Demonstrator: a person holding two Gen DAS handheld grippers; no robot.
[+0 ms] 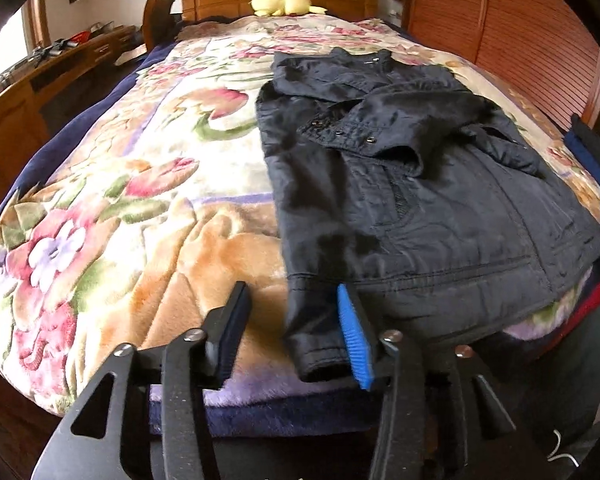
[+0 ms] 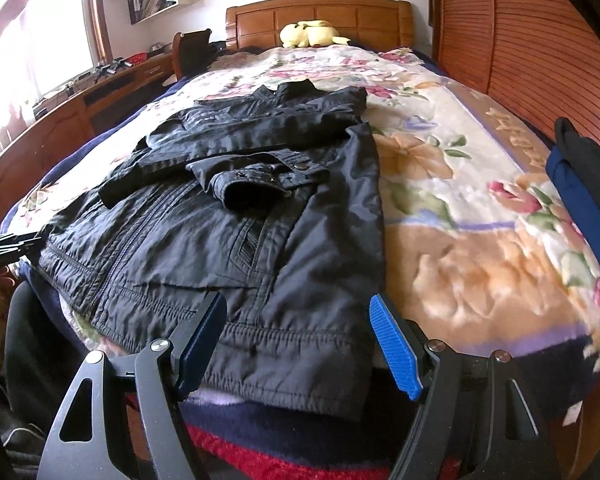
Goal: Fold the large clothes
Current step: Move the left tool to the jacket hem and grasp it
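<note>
- Left gripper (image 1: 290,336), black-framed with blue ribbed pads, standing partly apart at the near edge of the bed; straddling the near left corner of the hem, with the cloth lying against the inner face of the blue pad (image 1: 354,334) but not clamped.
- Right gripper (image 2: 312,338), same build, gaping wide over the near right corner of the hem; pressing on nothing, fabric passing between the two pads.
- Lying just ahead of both: dark navy padded jacket (image 2: 260,216) with snap-button cuffs, spread flat on the floral plush blanket (image 2: 480,248) covering the wooden bed.
- Running lengthwise away from the grippers, hem nearest, collar pointing toward the headboard and the yellow plush toy (image 2: 310,34).
- Sleeves already crossing over the chest, so likely calling for a hem-to-collar fold, each gripper taking its own corner.
- Sitting about equally near, left to left corner, right to right.
</note>
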